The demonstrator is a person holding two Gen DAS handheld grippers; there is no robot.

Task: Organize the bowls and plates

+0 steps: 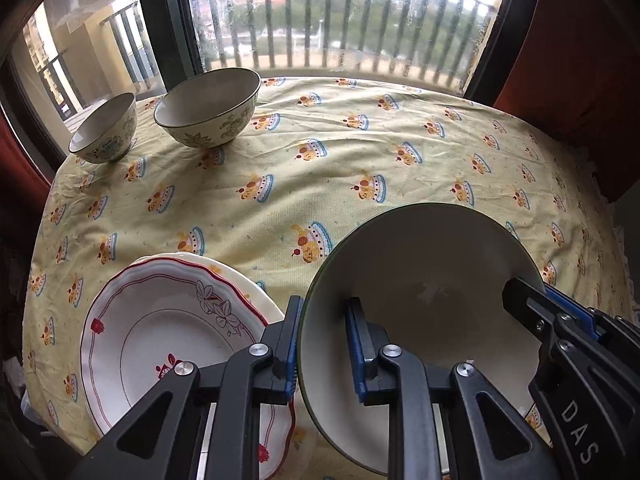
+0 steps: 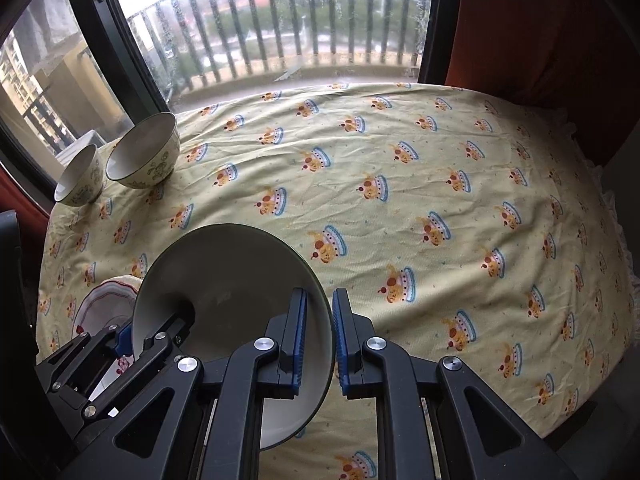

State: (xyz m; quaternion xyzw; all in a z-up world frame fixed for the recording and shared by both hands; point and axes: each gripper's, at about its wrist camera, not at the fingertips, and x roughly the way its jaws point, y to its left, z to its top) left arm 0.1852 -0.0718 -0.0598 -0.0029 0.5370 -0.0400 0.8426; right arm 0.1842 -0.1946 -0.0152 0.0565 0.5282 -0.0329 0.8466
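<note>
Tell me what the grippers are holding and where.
Both hold the large green-rimmed bowl by its rim: left hand-held gripper and right hand-held gripper on opposite sides.

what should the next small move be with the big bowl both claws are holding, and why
Probably carry the big bowl a little further over the red-trimmed plates and lower it. The left claw and right claw each pinch its rim on opposite sides, it sits tilted above the tablecloth, and the plate stack lies right beside it.
</note>
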